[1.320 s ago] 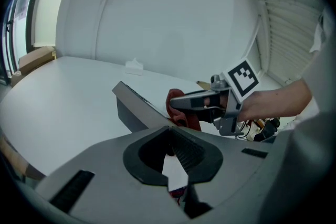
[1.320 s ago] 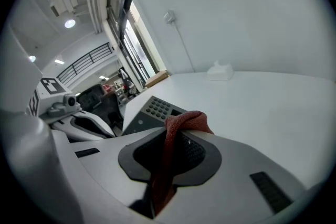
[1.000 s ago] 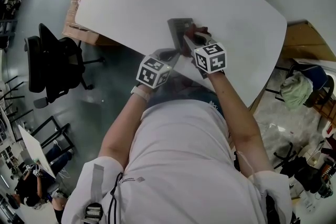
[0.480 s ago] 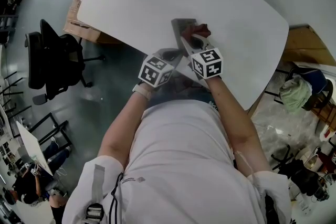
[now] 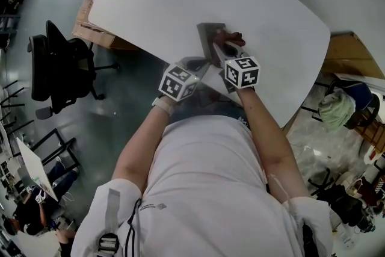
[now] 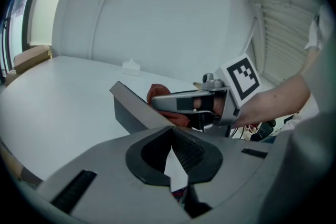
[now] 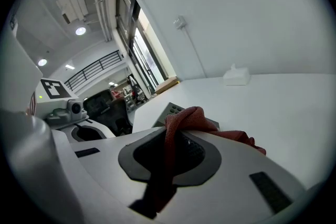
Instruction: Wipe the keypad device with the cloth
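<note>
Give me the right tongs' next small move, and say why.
Probably drag the right tongs sideways across the device, with the cloth pressed down. They are shut on the cloth, which lies bunched on the device's top, with keys beside it uncovered. The left tongs seem to pinch its near edge, which should steady it.

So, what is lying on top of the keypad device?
A red cloth, pinched in the right tool, lies bunched on the keypad device. Some keys show beside it; those beneath are covered.
</note>
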